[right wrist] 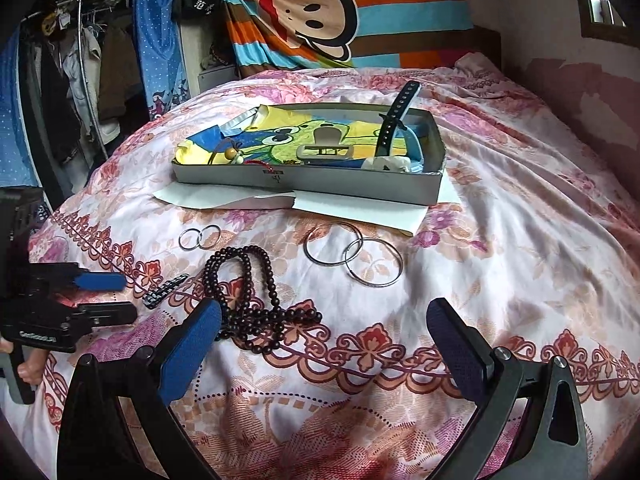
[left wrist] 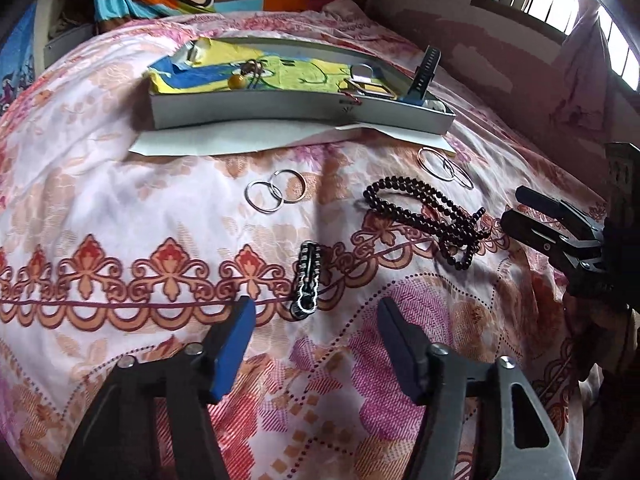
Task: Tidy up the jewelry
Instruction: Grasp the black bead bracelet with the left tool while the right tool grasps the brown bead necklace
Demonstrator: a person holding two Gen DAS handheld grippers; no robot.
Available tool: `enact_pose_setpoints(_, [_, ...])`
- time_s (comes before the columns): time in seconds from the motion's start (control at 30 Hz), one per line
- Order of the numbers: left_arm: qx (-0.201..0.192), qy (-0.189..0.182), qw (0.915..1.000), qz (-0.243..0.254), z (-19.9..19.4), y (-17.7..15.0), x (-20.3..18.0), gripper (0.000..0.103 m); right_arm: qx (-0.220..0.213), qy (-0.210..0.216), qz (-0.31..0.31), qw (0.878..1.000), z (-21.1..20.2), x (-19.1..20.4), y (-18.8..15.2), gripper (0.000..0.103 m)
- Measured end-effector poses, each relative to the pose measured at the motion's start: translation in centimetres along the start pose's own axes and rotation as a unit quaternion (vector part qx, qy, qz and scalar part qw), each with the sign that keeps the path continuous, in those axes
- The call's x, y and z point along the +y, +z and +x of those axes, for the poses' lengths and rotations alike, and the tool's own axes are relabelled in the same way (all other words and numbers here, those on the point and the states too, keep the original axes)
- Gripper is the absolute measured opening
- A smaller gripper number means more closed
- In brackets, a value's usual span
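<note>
Left wrist view: both grippers hang over a flowered bedspread, their jaws parted and empty, jewelry spread before them.

At the bottom of the left wrist view the left gripper (left wrist: 316,322) has its blue pads partly apart with nothing between them; a black-and-white bracelet (left wrist: 307,278) lies on the bedspread (left wrist: 120,208) just above the gap. Further up are two small linked rings (left wrist: 275,195), and to the right a dark bead necklace (left wrist: 434,214) in a loose heap. At the right edge the right gripper (right wrist: 324,322) shows, jaws wide in its own view, the necklace just beside its left pad. Two large hoops (right wrist: 352,254) overlap mid-frame. Beyond them, in the upper middle, a grey tray (right wrist: 320,184) sits on white paper (right wrist: 360,208) and holds a yellow cartoon cloth (right wrist: 280,132) and a black strap (right wrist: 394,120) standing tilted.
</note>
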State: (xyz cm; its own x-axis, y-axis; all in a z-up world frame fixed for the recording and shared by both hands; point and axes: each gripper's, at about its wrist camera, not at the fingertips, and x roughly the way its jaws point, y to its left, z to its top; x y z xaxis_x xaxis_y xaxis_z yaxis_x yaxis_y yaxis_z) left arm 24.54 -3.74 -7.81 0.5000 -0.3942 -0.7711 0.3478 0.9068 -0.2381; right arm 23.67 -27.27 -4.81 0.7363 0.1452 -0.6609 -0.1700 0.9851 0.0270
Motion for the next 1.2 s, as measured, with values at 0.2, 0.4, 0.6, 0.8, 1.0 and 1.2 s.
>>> enact_pose_setpoints(0.2, [0.023, -0.010, 0.9997, -0.006, 1.5, 0.5, 0.4, 0.035, 0.032, 0.031, -0.020, 0.999, 1.5, 0.6, -0.2, 0.073])
enact_pose_setpoints(0.4, [0.035, -0.003, 0.9993, -0.009, 2.6, 0.9, 0.5, 0.031, 0.051, 0.065, -0.031, 0.996, 2.9, 1.9, -0.1, 0.072])
enact_pose_setpoints(0.6, [0.040, 0.008, 0.9991, -0.012, 3.2, 1.1, 0.6, 0.015, 0.071, 0.058, -0.032, 0.995, 4.5, 2.5, -0.6, 0.070])
enact_pose_setpoints(0.8, [0.035, 0.009, 0.9993, -0.009, 3.1, 1.1, 0.5, 0.015, 0.066, 0.054, -0.045, 0.995, 4.5, 3.2, -0.8, 0.056])
enact_pose_setpoints(1.0, [0.028, 0.002, 0.9996, -0.006, 2.6, 0.9, 0.4, 0.015, 0.064, 0.066, -0.043, 0.995, 4.3, 3.2, -0.9, 0.026])
enact_pose_setpoints(1.2, [0.008, -0.001, 1.0000, -0.003, 1.7, 1.0, 0.2, 0.015, 0.052, 0.069, -0.041, 0.995, 3.8, 3.1, -0.9, 0.012])
